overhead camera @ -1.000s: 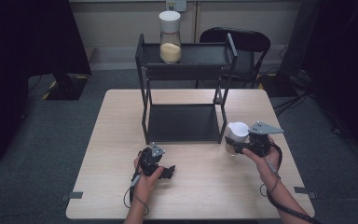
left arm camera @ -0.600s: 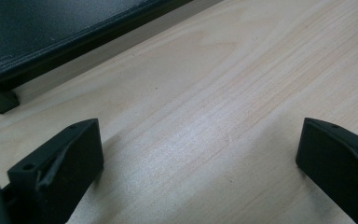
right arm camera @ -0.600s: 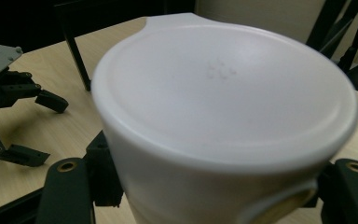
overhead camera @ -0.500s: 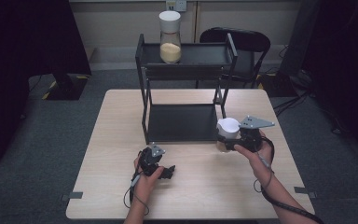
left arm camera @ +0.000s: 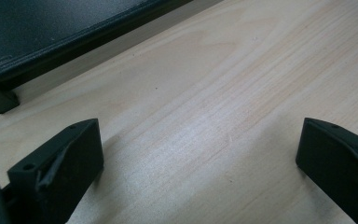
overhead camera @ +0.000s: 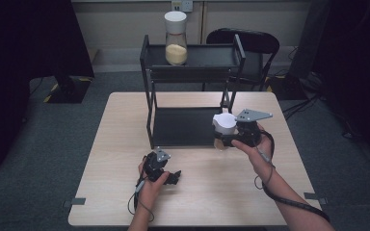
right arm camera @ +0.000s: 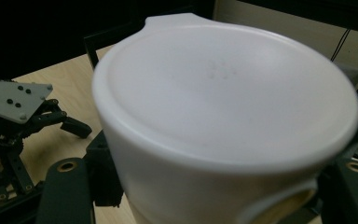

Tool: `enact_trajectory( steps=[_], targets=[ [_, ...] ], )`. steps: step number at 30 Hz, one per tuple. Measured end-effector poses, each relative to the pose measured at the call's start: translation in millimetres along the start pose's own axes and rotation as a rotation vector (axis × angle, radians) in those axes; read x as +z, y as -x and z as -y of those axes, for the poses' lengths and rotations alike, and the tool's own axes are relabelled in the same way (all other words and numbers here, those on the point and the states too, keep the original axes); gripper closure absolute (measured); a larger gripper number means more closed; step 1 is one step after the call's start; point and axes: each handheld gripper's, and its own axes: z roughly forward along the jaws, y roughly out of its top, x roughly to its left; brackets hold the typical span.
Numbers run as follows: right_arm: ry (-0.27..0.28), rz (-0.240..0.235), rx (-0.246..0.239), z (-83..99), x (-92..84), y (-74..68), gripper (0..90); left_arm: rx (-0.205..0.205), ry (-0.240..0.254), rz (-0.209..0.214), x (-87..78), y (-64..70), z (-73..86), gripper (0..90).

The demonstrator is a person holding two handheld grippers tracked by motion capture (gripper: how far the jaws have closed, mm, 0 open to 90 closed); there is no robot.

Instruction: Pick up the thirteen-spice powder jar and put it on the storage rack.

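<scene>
Jar: white-lidded jar (overhead camera: 224, 126), clamped between the jaws of the right gripper (overhead camera: 230, 139); held above the table's far right part, just in front of the rack's lower shelf; upright as far as the high view tells. In the right gripper view its white lid (right arm camera: 228, 93) looms close, with a yellowish patch low on the side.
Right gripper: clenched on the jar, one black jaw on each flank; grey three-cornered plate on top; cable trailing down along the forearm.
Left gripper: left gripper (overhead camera: 166, 175) resting low over the near-centre table, well apart from the jar; jaws spread wide with bare wood between them, grasping nothing.
Rack: black two-tier rack (overhead camera: 149, 103) standing on the table's far half; lower shelf bare.
Second jar: tall white-capped jar (overhead camera: 176, 38) with pale yellow contents, upright on the rack's top shelf.
Table: light wooden table (overhead camera: 125, 144).
Chair: dark chair (overhead camera: 250, 45) behind the table.
</scene>
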Motion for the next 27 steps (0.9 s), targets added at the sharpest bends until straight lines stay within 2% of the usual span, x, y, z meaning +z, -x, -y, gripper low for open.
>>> enact_trajectory(
  steps=[4,9,16,27],
  targets=[
    [-0.010,-0.008,-0.012,-12.1,6.6,-0.2,30.2,0.001,0.000,0.000,0.0,0.0,0.0,0.0],
    [0.005,-0.022,-0.015,-28.2,11.1,0.8,30.2,0.000,0.000,0.000,0.0,0.0,0.0,0.0],
    [0.018,-0.027,-0.023,-48.3,10.5,2.4,30.3,0.002,-0.001,0.000,-0.1,-0.2,-0.2,0.0],
    [0.030,-0.031,-0.035,-90.2,4.4,6.5,30.3,0.004,-0.003,0.000,-0.2,-0.3,-0.4,0.0]
  ],
)
